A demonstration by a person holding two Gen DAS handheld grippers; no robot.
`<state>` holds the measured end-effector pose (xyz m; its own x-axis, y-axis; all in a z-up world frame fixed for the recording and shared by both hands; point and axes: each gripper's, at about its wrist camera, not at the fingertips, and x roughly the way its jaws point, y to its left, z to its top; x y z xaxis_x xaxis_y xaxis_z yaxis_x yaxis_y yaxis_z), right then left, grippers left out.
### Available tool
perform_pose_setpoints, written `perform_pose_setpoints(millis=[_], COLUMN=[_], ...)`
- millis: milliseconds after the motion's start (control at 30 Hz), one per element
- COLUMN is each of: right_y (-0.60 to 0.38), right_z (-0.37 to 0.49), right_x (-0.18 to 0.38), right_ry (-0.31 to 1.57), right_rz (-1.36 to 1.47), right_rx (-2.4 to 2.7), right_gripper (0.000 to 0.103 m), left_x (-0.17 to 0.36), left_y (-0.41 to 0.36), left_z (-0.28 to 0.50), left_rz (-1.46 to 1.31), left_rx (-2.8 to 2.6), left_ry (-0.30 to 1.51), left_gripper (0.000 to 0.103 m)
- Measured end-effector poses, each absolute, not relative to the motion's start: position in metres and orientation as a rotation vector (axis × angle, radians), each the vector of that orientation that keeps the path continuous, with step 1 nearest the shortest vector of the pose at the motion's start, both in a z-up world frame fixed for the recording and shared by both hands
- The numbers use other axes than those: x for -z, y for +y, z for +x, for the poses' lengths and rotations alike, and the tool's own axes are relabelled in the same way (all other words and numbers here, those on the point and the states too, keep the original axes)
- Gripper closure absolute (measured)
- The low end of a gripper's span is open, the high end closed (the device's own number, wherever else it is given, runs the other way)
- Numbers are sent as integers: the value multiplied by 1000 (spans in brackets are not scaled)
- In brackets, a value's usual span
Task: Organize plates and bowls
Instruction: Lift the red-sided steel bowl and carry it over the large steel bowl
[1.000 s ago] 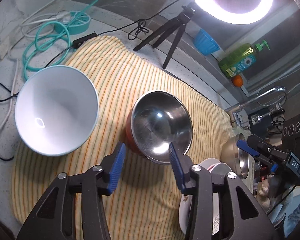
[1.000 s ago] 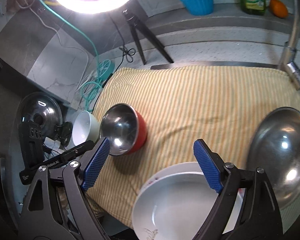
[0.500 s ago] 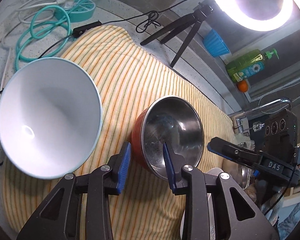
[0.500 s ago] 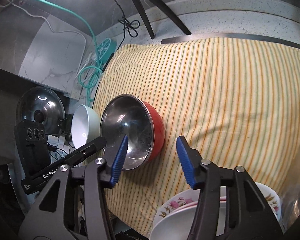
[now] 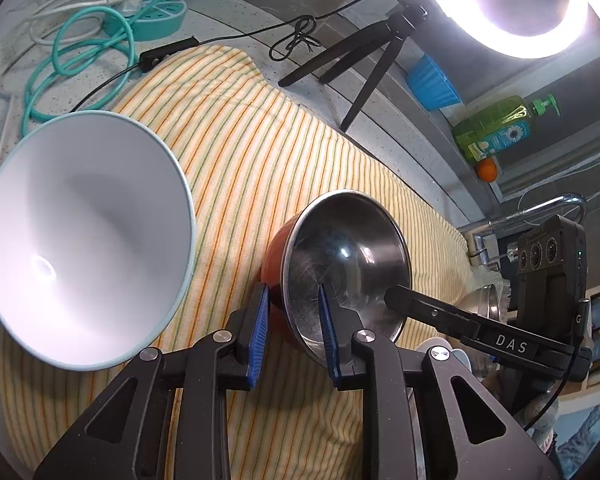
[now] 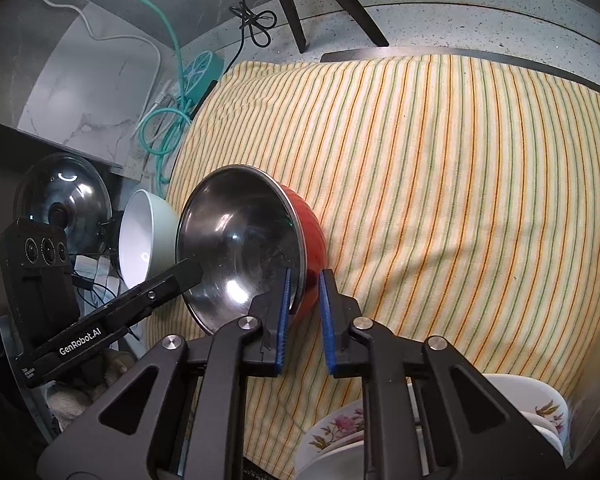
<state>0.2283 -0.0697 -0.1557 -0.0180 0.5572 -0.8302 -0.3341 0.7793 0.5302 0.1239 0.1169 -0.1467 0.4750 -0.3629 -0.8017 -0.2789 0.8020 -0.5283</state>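
Observation:
A red bowl with a steel inside [image 5: 346, 258] sits tilted on the striped towel [image 5: 268, 152]. My left gripper [image 5: 292, 334] straddles its near rim, one pad inside and one outside, closed on the wall. My right gripper [image 6: 303, 318] does the same at the opposite rim of the red bowl [image 6: 240, 240]. A large white bowl [image 5: 80, 236] stands to the left on the towel; it also shows in the right wrist view [image 6: 144, 232]. Floral bowls [image 6: 340, 436] are stacked at the towel's front edge.
A ring light tripod [image 5: 364, 52], blue cup [image 5: 432, 84], green soap bottle [image 5: 496, 128] and orange [image 5: 487, 169] stand along the back. Teal hose and cables [image 5: 80, 52] lie at the back left. A glass lid [image 6: 60, 204] and a faucet [image 5: 532, 212] flank the towel.
Both grippers moved in on the red bowl and narrowed from wide open until their pads clamp opposite sides of its rim. The bowl now sits more tilted.

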Motion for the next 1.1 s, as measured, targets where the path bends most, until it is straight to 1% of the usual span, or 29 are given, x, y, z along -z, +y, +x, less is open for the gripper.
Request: perform_pose_setpoints(millis=[233,467,800,1100], right_y=[-71,-87,-140,-202], right_z=[223,216,200,188], right_x=[149,128,89,67], right_ry=[1402,1359,1283,1236], right_rz=[185,211,253,302], right_rx=[-702,-702,-667,-584], right_gripper=[89,89,89,89], left_x=[139,119,86,71], left_y=[113,101,58,6], left_z=[123,118,118,129], left_rz=[-653,-623,-571,-527], left_rx=[63,101,224,346], left_ry=[1091,1061,1024,1023], left_gripper=[82,82,82,82])
